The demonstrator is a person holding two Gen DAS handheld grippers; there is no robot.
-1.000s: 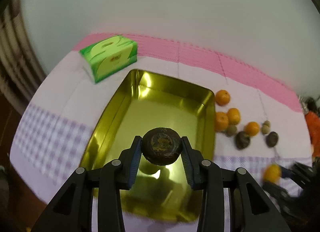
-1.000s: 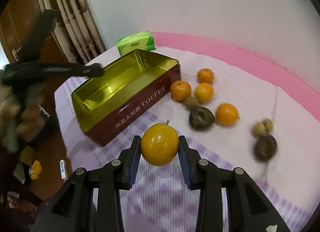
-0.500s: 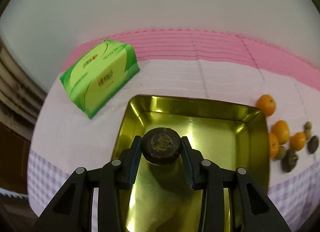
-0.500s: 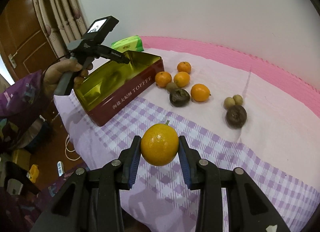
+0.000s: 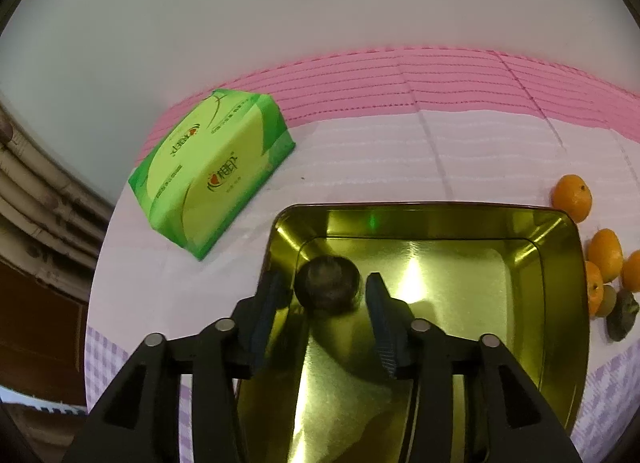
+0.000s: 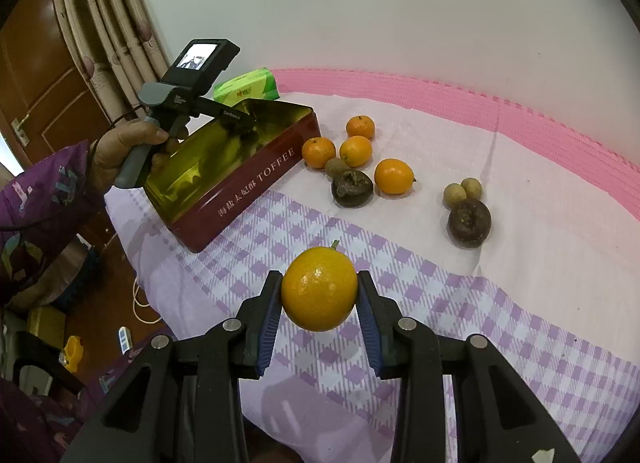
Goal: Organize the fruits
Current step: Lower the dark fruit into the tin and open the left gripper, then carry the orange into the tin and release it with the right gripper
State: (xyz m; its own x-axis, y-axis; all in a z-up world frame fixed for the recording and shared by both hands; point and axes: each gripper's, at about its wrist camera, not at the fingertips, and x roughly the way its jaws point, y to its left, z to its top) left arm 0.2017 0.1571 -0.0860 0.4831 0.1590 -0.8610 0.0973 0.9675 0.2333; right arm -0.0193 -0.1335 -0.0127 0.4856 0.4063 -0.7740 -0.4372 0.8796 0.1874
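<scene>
My left gripper [image 5: 326, 299] is open over the far left corner of the gold tin [image 5: 560, 303]. A dark wrinkled passion fruit [image 5: 329, 289] sits between its spread fingers, free of the pads, inside the tin. My right gripper [image 6: 319, 303] is shut on an orange [image 6: 319, 289] and holds it above the checked cloth, well short of the tin [image 6: 256, 187]. Several small oranges [image 6: 356, 150], two dark fruits [image 6: 352, 188] and small brown fruits [image 6: 464, 190] lie on the white cloth right of the tin.
A green tissue pack [image 5: 212, 173] lies left of and behind the tin. A white wall backs the pink table edge [image 5: 400, 79]. The table's near-left edge drops to the floor with curtains [image 6: 108, 35] and a wooden door beyond.
My left gripper opened and let go of the passion fruit, which now rests in the tin's corner. The right gripper stays shut on the orange and has pulled back slightly.
</scene>
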